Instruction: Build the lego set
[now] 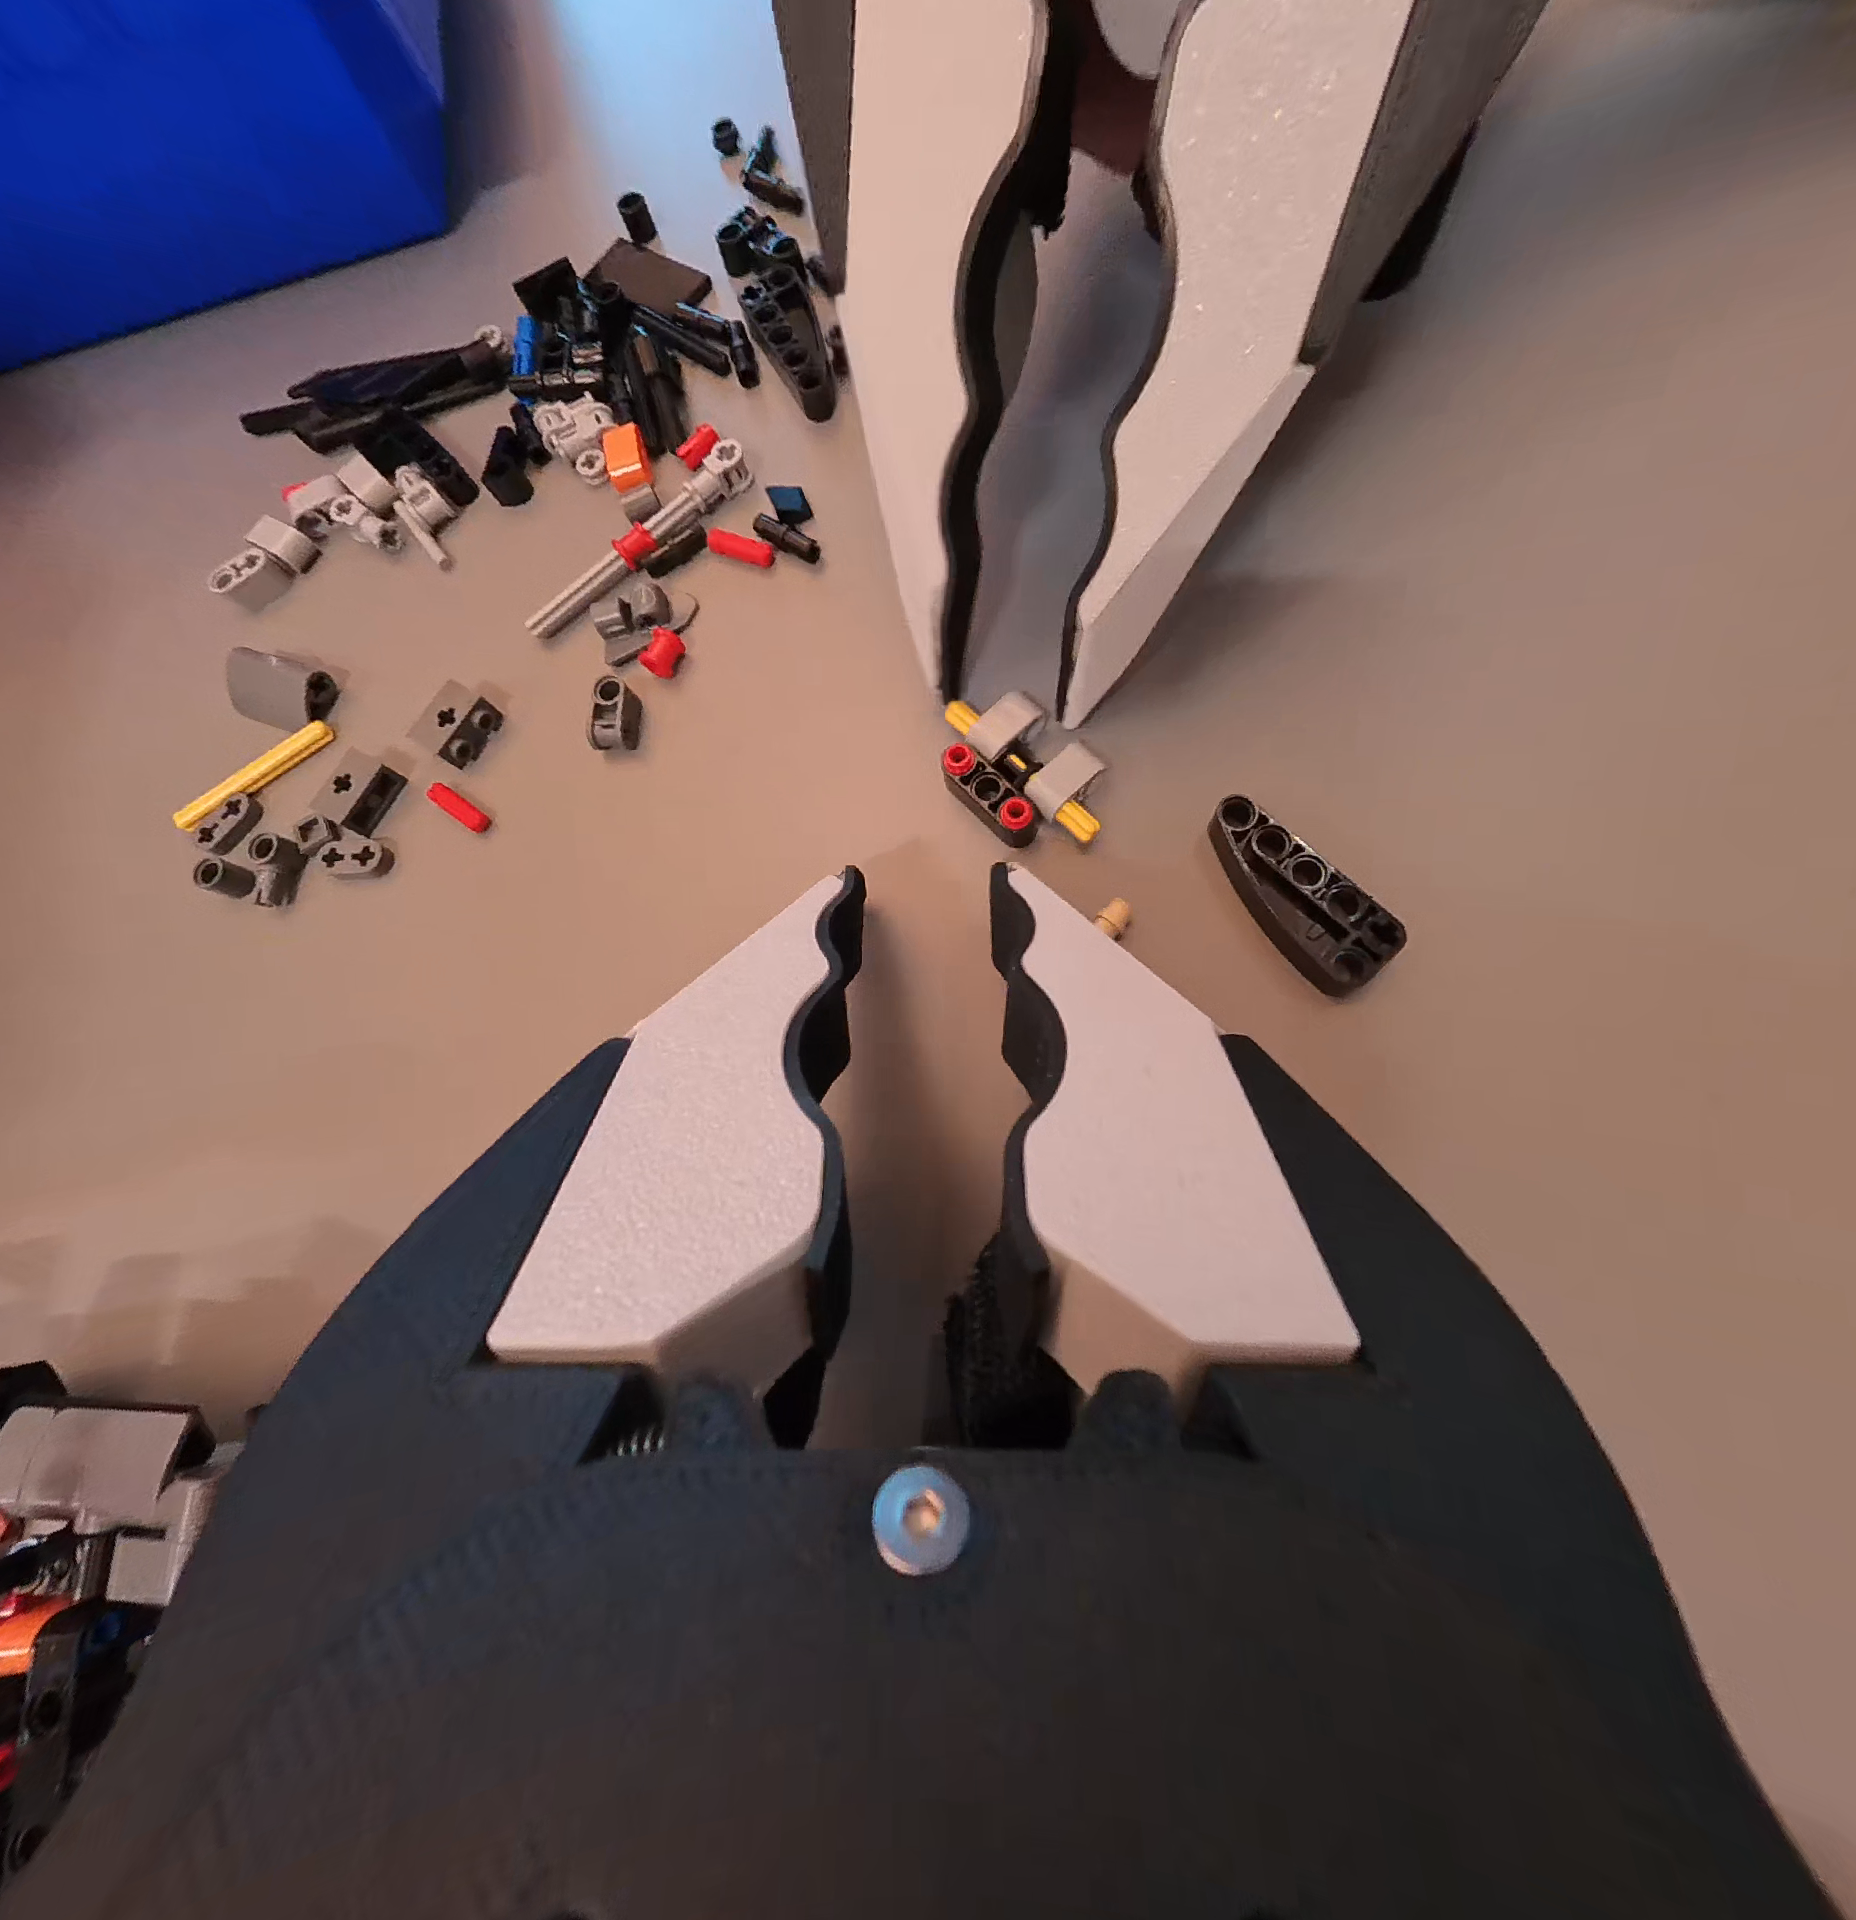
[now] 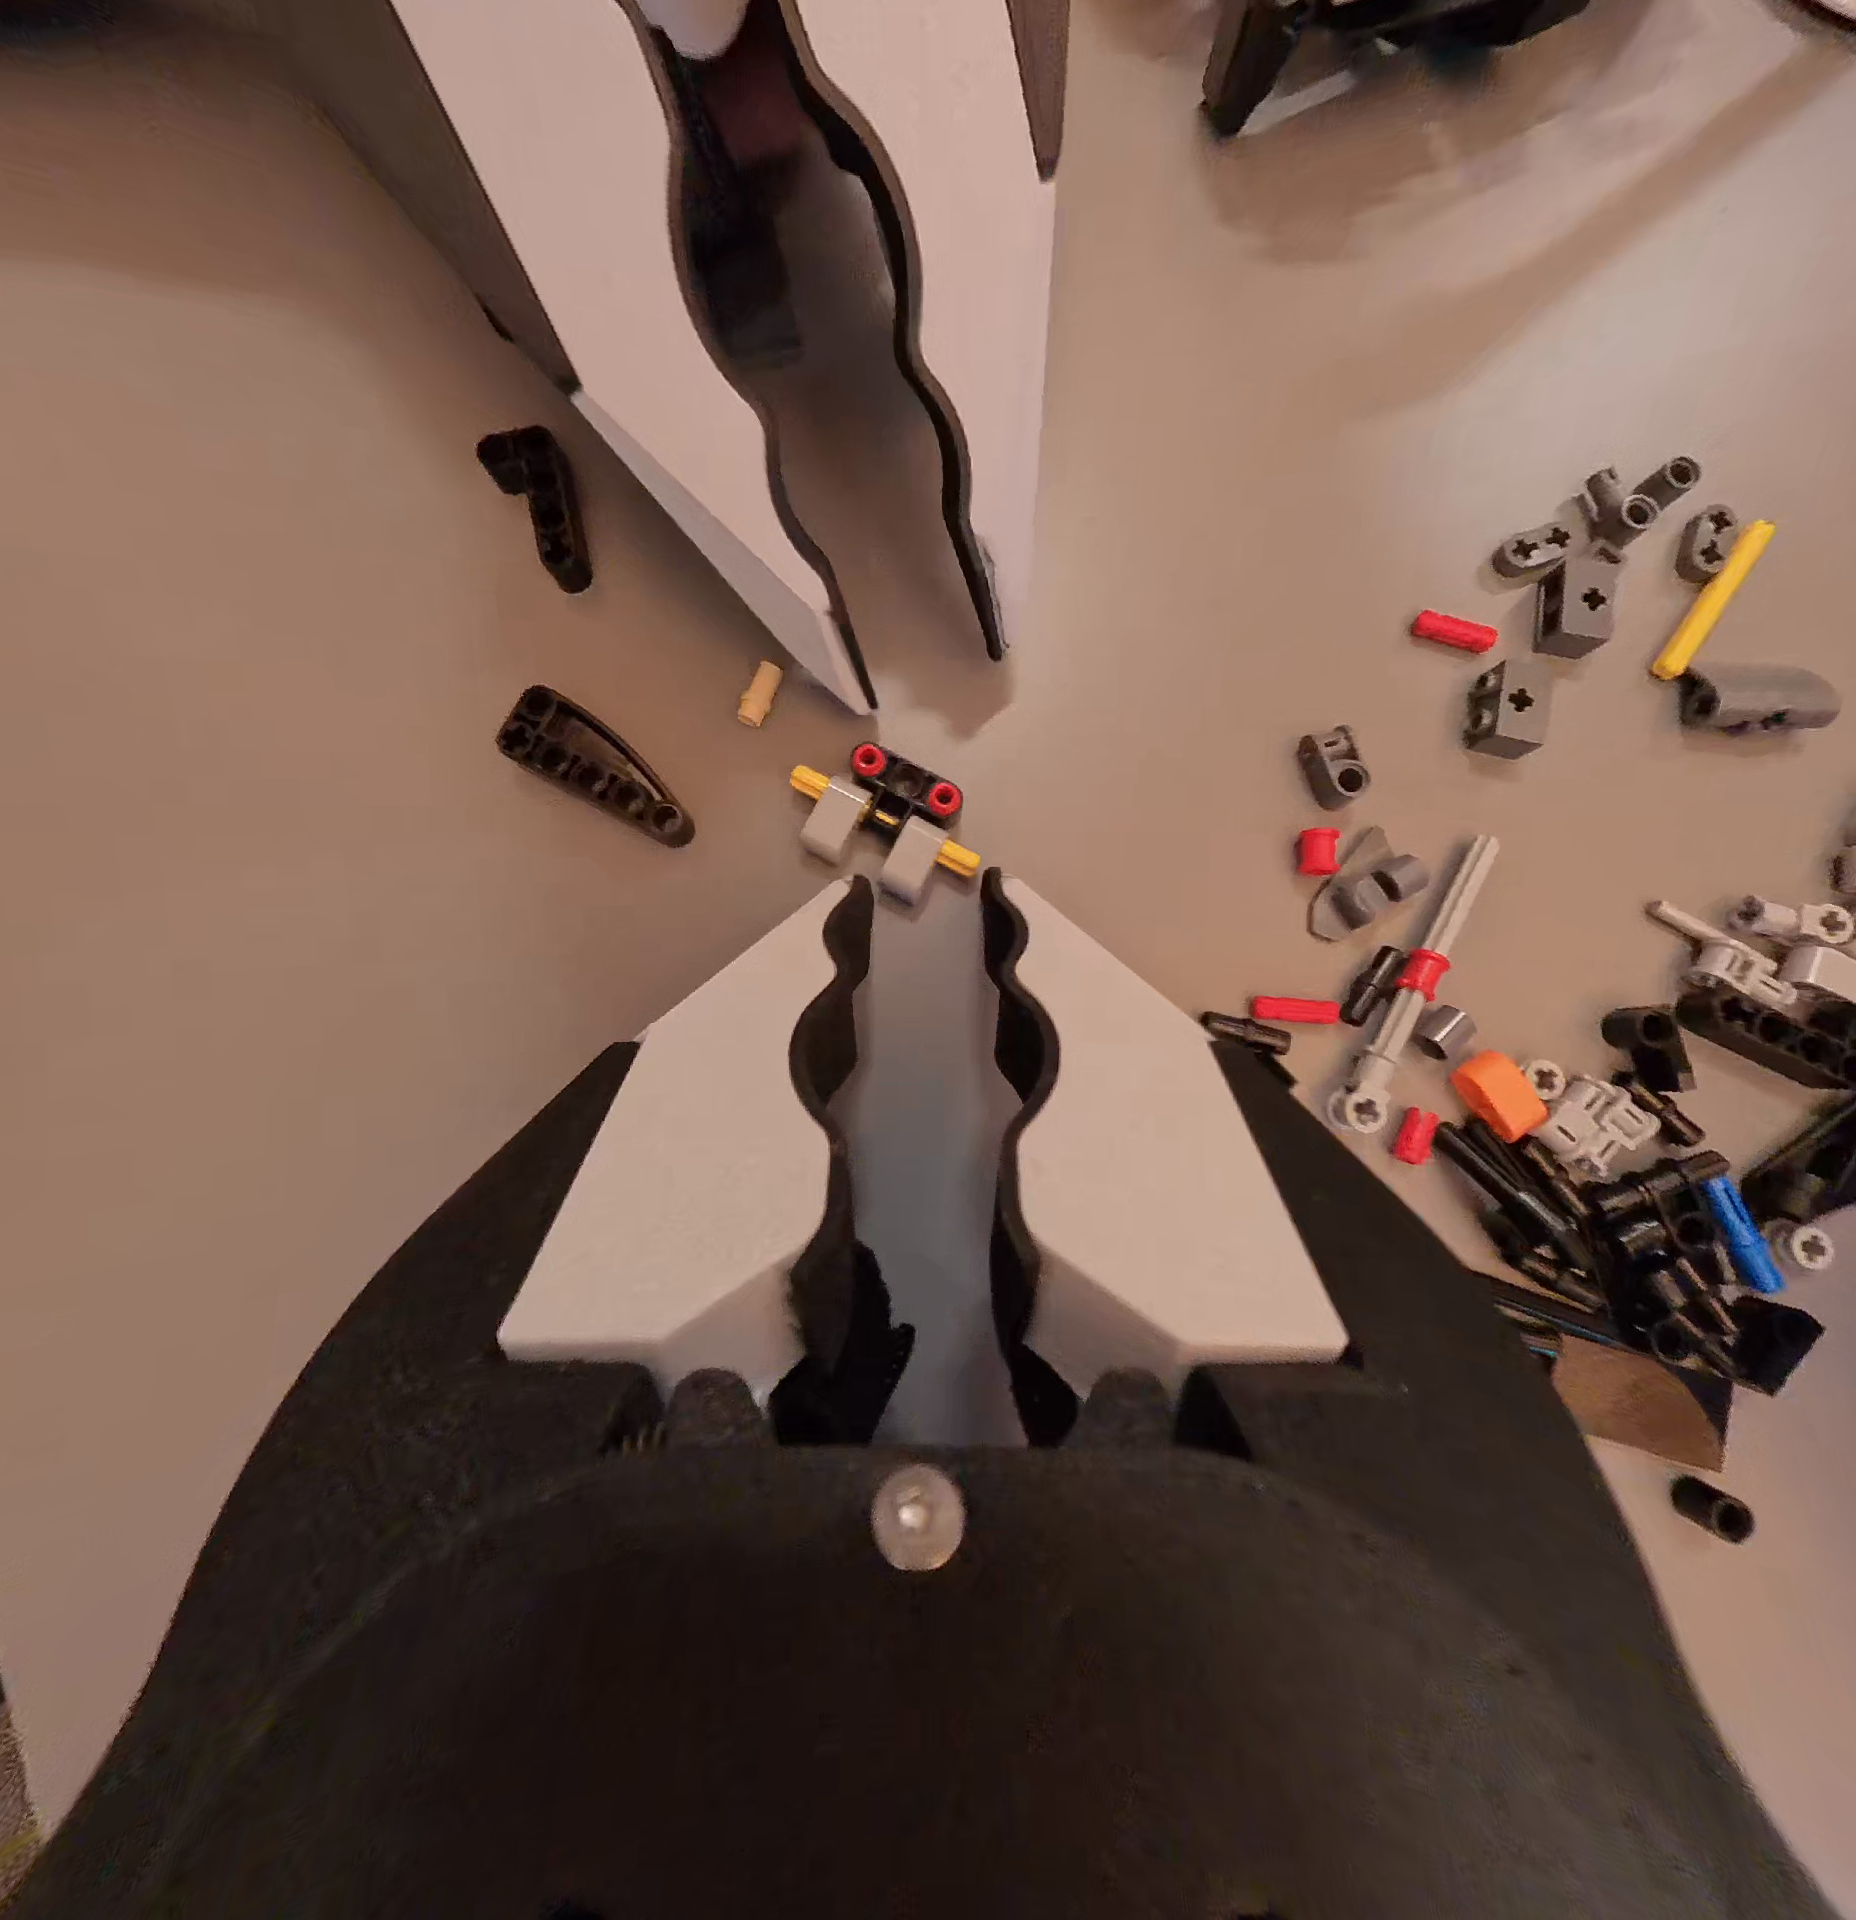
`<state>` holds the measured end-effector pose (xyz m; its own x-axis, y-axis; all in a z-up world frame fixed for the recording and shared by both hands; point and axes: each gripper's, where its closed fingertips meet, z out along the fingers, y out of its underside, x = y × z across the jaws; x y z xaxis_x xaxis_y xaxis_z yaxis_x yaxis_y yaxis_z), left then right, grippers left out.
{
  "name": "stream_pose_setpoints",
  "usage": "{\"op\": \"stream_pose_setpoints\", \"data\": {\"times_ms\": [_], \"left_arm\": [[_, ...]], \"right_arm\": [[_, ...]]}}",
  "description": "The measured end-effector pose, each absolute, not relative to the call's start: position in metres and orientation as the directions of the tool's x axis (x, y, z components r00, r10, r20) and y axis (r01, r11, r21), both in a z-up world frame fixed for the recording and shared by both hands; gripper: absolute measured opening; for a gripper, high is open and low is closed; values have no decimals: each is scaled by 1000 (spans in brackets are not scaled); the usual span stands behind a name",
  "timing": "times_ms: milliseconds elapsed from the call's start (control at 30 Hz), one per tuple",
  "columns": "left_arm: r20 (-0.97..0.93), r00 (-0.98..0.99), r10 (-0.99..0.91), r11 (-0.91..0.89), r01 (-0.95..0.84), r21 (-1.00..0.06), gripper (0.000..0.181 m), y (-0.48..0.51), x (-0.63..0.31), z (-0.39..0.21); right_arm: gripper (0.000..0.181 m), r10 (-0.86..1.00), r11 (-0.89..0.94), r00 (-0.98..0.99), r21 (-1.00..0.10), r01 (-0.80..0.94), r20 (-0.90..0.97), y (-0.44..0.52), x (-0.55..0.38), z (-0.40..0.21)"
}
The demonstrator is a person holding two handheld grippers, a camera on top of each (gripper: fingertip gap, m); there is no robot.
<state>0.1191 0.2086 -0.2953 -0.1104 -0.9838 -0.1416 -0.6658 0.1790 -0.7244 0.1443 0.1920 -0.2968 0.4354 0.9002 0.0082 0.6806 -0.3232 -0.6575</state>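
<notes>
The build is early: one small assembly [image 1: 1019,774] (black beam, yellow rod, grey caps) lies on the bench [image 1: 1526,623] between both grippers, jaws spread, empty; loose pieces [image 1: 550,436] wait.

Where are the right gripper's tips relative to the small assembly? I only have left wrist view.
Observer: The right gripper is open. One grey connector of the assembly sits just at the mouth of its tips and is not gripped.
Operator: Any loose parts I can't see?
Observer: Yes. A black L-beam lies on the table beyond the curved beam, alongside the left gripper, which is open and empty.
</notes>
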Motion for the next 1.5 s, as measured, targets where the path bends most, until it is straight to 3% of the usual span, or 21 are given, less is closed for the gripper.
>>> {"op": "stream_pose_setpoints", "data": {"times_ms": [167,367,500,733,800,867,1033,1200,1500], "left_arm": [[-156,-100,-983,182,-677,-714,19,211,119,-297],[-152,-111,-982,187,-675,-714,19,209,117,-297],[-151,-112,-982,187,-675,-714,19,209,117,-297],[-145,-105,-984,177,-677,-715,20,211,117,-297],[-144,-103,-984,175,-677,-715,20,211,117,-297],[-145,-103,-984,176,-677,-715,20,211,118,-297],[-142,-99,-985,171,-677,-715,21,211,118,-297],[-140,-98,-985,169,-678,-716,21,212,118,-297],[-133,-100,-986,165,-678,-716,21,211,118,-298]], "right_arm": [[17,902,-322,431,-660,679,3,185,141,-295],[30,929,-258,370,-673,693,25,187,135,-293],[16,938,-242,347,-668,703,25,184,132,-297],[16,825,-419,564,-636,647,31,180,154,-297],[35,803,-463,596,-640,613,-10,172,147,-298],[38,799,-441,601,-664,604,17,171,147,-291],[35,676,-471,734,-727,500,67,232,193,-264],[46,619,-531,781,-687,496,85,289,223,-268],[36,543,-594,833,-655,467,103,322,236,-284]]}}
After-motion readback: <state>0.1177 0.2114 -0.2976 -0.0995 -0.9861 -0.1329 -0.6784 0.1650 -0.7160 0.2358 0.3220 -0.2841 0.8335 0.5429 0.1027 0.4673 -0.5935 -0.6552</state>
